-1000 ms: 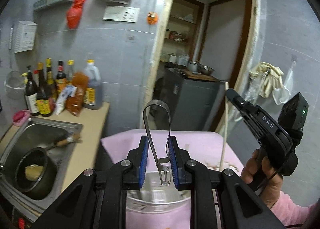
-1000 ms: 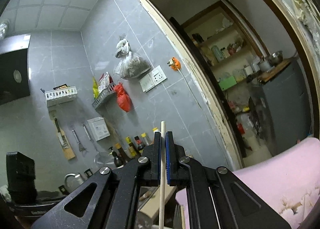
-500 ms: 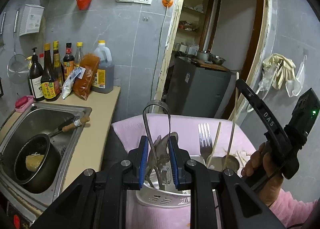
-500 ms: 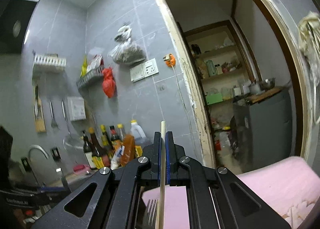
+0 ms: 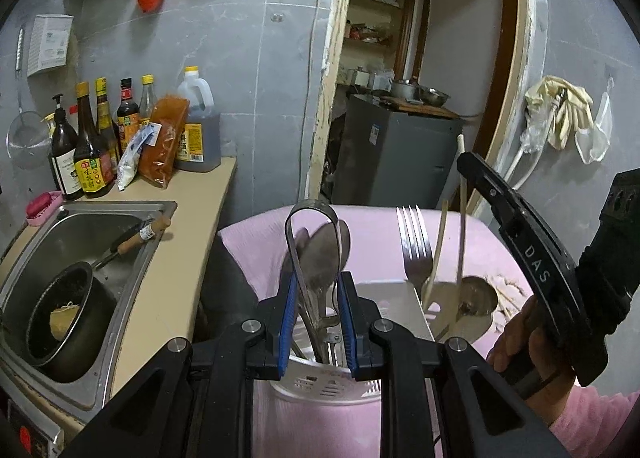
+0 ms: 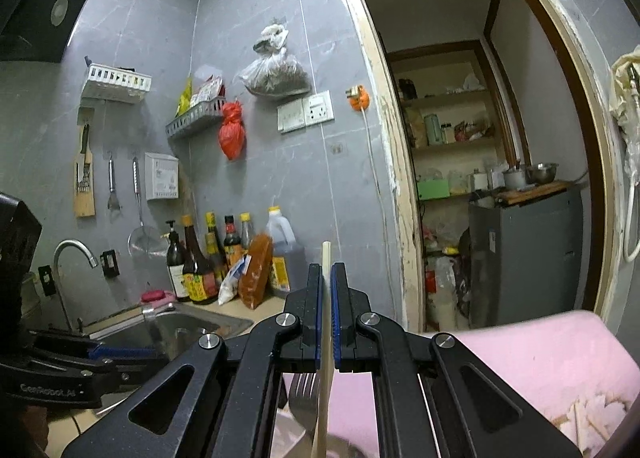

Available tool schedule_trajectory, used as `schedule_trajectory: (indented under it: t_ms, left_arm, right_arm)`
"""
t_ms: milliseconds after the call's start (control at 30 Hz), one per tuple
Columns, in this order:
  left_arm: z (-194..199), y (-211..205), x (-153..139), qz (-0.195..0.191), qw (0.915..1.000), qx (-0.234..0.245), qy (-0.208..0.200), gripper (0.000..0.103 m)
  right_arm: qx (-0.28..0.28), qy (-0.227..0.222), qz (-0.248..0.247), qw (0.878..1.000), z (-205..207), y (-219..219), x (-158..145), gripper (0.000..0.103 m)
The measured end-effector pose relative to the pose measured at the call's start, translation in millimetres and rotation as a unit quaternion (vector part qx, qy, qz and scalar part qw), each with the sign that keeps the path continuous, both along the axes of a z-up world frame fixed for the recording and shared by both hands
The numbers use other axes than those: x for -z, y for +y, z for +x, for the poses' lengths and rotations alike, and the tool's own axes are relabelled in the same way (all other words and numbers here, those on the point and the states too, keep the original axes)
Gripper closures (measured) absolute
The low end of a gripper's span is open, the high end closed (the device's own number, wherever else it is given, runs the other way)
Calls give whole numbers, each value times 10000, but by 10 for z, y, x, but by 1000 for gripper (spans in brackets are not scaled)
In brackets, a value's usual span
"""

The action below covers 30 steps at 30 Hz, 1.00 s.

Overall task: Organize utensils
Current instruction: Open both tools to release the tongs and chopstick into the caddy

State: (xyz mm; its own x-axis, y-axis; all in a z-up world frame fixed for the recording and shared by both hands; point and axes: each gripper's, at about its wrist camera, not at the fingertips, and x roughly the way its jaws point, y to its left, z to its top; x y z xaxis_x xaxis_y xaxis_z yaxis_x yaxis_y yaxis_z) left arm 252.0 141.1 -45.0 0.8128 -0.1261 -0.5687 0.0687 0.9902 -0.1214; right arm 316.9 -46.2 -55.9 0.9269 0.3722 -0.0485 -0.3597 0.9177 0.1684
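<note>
My left gripper [image 5: 318, 282] is shut on a metal peeler [image 5: 310, 205] with a loop handle, held upright with the blade end down. Its lower end sits inside the left compartment of a white utensil holder [image 5: 384, 294], among several spoons [image 5: 324, 254]. The right compartment holds a fork [image 5: 414, 242], a chopstick [image 5: 438, 250] and a ladle [image 5: 478, 294]. My right gripper [image 6: 327, 270] is shut on another wooden chopstick [image 6: 327, 298], held upright. Seen from the left wrist, this chopstick [image 5: 461, 194] reaches down into the right compartment, just right of the fork [image 6: 304, 398].
The holder stands on a pink cloth [image 5: 372, 226]. To the left are a counter with bottles [image 5: 92, 146] and a steel sink [image 5: 80, 226] holding a dark pot [image 5: 60, 322]. A person's hand [image 5: 520, 350] grips the right tool. A doorway [image 6: 480, 138] opens behind.
Both grippers came down toward the holder. The peeler's lower end now sits among the spoons. The right gripper rolled upright and lowered its chopstick beside the fork.
</note>
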Motion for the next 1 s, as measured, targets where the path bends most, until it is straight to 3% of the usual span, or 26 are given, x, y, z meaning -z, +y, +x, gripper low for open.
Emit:
schedule_trajectory:
  t_ms: [467, 600, 900, 967, 1000]
  left_arm:
    - [31, 20, 31, -236, 9994, -116, 211, 83]
    - [39, -32, 31, -149, 9994, -112, 278, 83]
    - [7, -118, -7, -341, 9986, -233, 337, 79]
    - [-4, -146, -45, -349, 9987, -260, 275, 76]
    - [-7, -158, -62, -341, 9987, -272, 248, 74]
  right_arm:
    - [-149, 55, -143, 9998, -203, -117, -95, 99]
    - [-200, 210, -216, 9993, -194, -155, -119, 99]
    - [-290, 454, -213, 9983, -229, -316, -163, 97]
    - [-267, 477, -185, 9983, -260, -377, -182, 90]
    - [-254, 495, -151, 9983, -278, -425, -194, 81]
